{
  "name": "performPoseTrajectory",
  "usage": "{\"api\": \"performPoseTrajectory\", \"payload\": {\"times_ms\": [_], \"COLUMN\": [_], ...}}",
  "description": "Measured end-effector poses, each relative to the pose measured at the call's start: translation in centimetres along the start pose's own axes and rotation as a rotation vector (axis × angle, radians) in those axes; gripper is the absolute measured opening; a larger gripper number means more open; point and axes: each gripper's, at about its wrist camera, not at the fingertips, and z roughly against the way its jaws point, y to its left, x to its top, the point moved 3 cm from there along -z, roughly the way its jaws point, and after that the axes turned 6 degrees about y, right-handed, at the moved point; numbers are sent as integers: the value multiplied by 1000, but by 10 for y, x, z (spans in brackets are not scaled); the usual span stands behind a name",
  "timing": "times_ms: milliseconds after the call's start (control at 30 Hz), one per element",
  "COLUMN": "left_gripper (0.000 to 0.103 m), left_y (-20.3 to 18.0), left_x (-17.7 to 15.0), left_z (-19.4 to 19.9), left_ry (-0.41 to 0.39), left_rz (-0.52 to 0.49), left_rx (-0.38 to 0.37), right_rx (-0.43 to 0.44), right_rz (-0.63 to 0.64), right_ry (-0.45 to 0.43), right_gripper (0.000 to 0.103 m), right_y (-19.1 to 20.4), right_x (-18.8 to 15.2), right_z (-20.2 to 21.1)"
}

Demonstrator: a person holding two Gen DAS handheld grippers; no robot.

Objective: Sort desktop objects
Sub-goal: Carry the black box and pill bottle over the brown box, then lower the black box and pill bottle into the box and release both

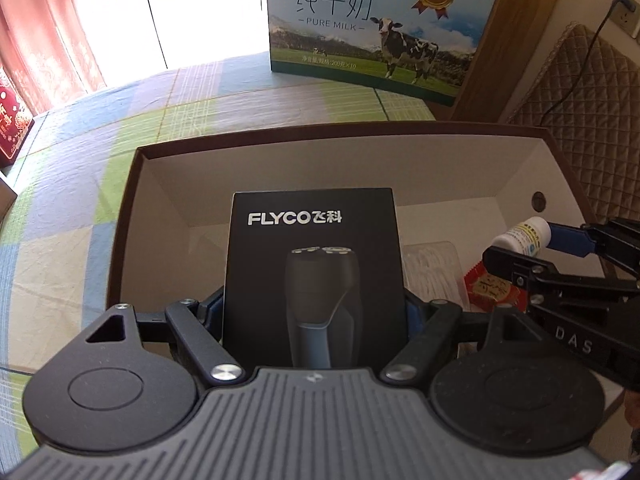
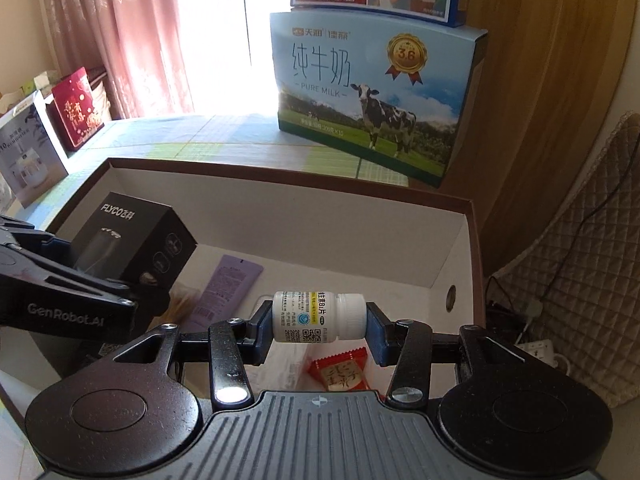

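Note:
My left gripper (image 1: pixel 312 312) is shut on a black FLYCO shaver box (image 1: pixel 310 276), held upright over the open brown cardboard box (image 1: pixel 280 150). My right gripper (image 2: pixel 319 326) is shut on a small white pill bottle (image 2: pixel 319 316), lying sideways between the pads above the same cardboard box (image 2: pixel 472 248). In the left wrist view the right gripper (image 1: pixel 524 246) and the bottle (image 1: pixel 524 236) come in from the right. The shaver box (image 2: pixel 132 240) and left gripper (image 2: pixel 120 292) show at the left of the right wrist view.
Inside the cardboard box lie a red snack packet (image 2: pixel 340 372), a purple tube (image 2: pixel 224 288) and a clear packet of white items (image 1: pixel 434 276). A milk carton (image 2: pixel 372 100) stands behind on the checked tablecloth (image 1: pixel 80 168). Gift boxes (image 2: pixel 76 108) sit at the left, a quilted chair (image 2: pixel 580 248) at the right.

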Motion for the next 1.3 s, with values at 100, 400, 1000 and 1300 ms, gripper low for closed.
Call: {"api": "performPoseTrajectory", "payload": {"times_ms": [100, 400, 1000, 1300], "left_gripper": [77, 77, 84, 89], "left_y": [-2, -6, 6, 9], "left_x": [8, 23, 23, 10], "left_z": [-7, -22, -11, 13], "left_ry": [4, 13, -40, -81], "left_rz": [4, 1, 21, 18], "left_rx": [12, 13, 69, 65], "right_rx": [-6, -20, -49, 30], "right_rz": [-2, -2, 2, -78], "right_ry": [9, 19, -14, -95], "right_gripper": [44, 44, 44, 73], "right_y": [-4, -8, -15, -28], "right_x": [3, 13, 28, 25], "right_z": [-7, -22, -37, -5]}}
